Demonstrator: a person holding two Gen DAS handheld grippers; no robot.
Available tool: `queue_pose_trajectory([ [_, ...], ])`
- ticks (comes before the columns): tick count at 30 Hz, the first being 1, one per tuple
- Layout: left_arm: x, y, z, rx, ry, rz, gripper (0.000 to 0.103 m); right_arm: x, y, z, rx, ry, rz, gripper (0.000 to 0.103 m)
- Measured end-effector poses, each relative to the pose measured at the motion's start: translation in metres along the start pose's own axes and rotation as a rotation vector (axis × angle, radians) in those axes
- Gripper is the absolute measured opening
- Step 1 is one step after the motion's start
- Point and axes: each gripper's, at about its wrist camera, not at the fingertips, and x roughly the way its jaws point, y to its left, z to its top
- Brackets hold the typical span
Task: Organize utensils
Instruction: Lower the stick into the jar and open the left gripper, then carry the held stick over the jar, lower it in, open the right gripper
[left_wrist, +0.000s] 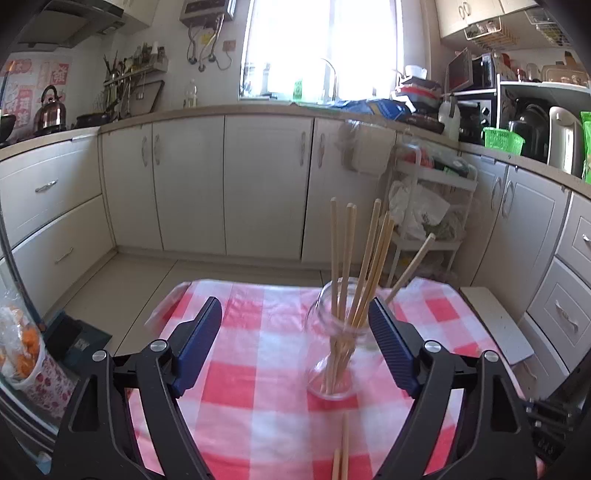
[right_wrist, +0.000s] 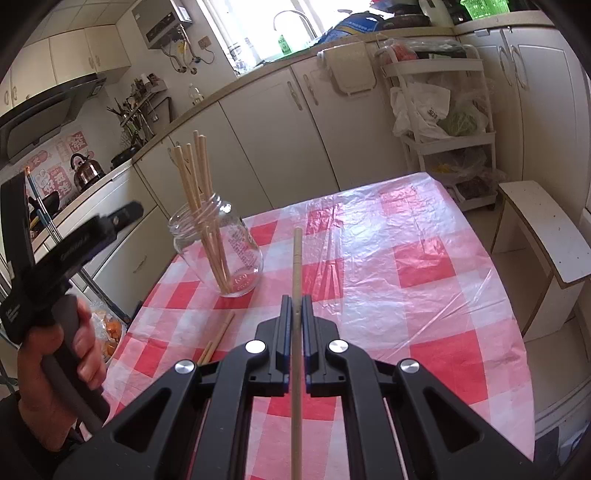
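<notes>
Chopsticks (right_wrist: 195, 184) mostly stand in the glass jar (right_wrist: 221, 247) at left of centre; the right gripper (right_wrist: 296, 314) clamps one more (right_wrist: 296, 258) — the left gripper (left_wrist: 295, 325), spread wide, holds nothing — loose chopsticks (right_wrist: 218, 338) await below.

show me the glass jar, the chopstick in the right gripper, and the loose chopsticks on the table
glass jar (right_wrist: 242, 258), right wrist view, on its side wall
held chopstick (right_wrist: 297, 266), right wrist view, on the shaft beyond the pads
loose chopsticks (right_wrist: 219, 334), right wrist view, mid-length
</notes>
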Motion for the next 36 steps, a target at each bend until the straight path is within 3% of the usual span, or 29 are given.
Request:
queue_pose_trajectory([
  [15, -0.039, 0.020, -0.018, 0.046, 0.095, 0.027, 0.083, -0.017, 0.027, 0.000, -0.054, -0.071, 0.035, 0.006],
  [19, -0.046, 0.027, -0.027, 0.025, 0.124, 0.039, 0.086, -0.027, 0.044, 0.009, -0.063, -0.132, 0.045, 0.006],
  [26, -0.053, 0.051, -0.056, -0.062, 0.183, 0.028, 0.087, -0.027, 0.089, 0.053, -0.099, -0.281, 0.097, 0.006],
  [36, -0.057, 0.074, -0.071, -0.160, 0.189, 0.020, 0.088, 0.021, 0.128, 0.123, -0.087, -0.450, 0.084, 0.006],
])
